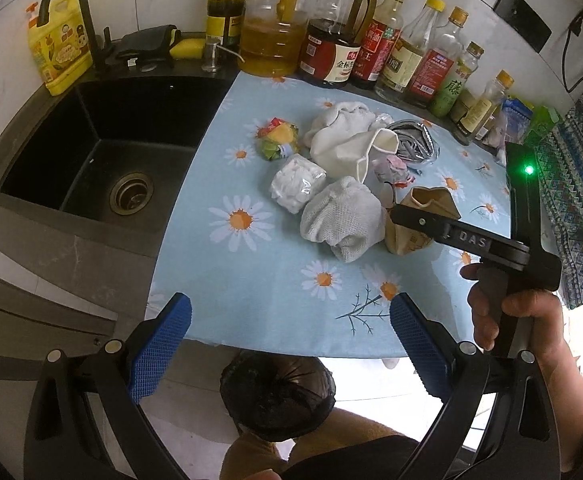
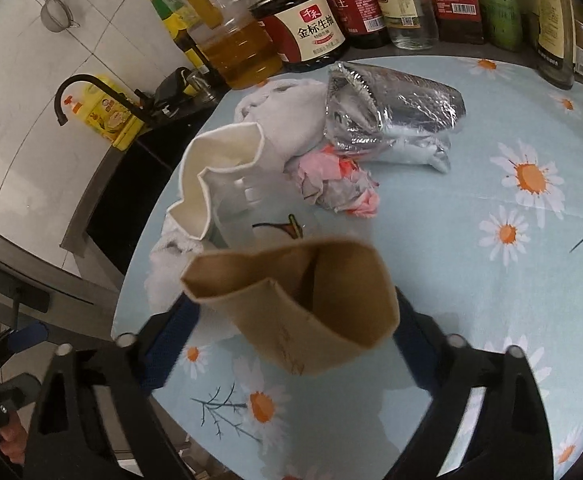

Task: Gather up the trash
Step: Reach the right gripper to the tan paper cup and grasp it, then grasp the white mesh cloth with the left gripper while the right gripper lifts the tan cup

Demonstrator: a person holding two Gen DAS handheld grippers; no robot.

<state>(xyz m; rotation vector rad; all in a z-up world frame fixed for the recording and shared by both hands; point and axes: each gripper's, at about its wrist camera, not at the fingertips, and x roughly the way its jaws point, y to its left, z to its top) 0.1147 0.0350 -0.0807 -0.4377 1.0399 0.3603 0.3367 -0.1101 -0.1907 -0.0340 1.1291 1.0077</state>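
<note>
A pile of trash lies on the daisy-print tablecloth (image 1: 251, 272): a brown paper bag (image 1: 419, 220), white cloths (image 1: 343, 224), a crumpled white cup (image 1: 355, 152), a clear plastic wrap of white bits (image 1: 297, 188), a colourful wrapper (image 1: 277, 138), a pink wrapper (image 1: 391, 168) and a silver foil bag (image 1: 413, 144). My right gripper (image 2: 291, 320) is shut on the brown paper bag (image 2: 303, 300), which looks just above the cloth. My left gripper (image 1: 291, 344) is open and empty, above the table's near edge. A black-lined trash bin (image 1: 277, 396) sits below it.
A black sink (image 1: 103, 152) with a faucet (image 1: 67, 4) is at the left. A row of oil and sauce bottles (image 1: 331, 40) stands along the back wall. A yellow detergent jug (image 1: 57, 52) stands behind the sink. A patterned cloth (image 1: 575, 200) hangs at the right.
</note>
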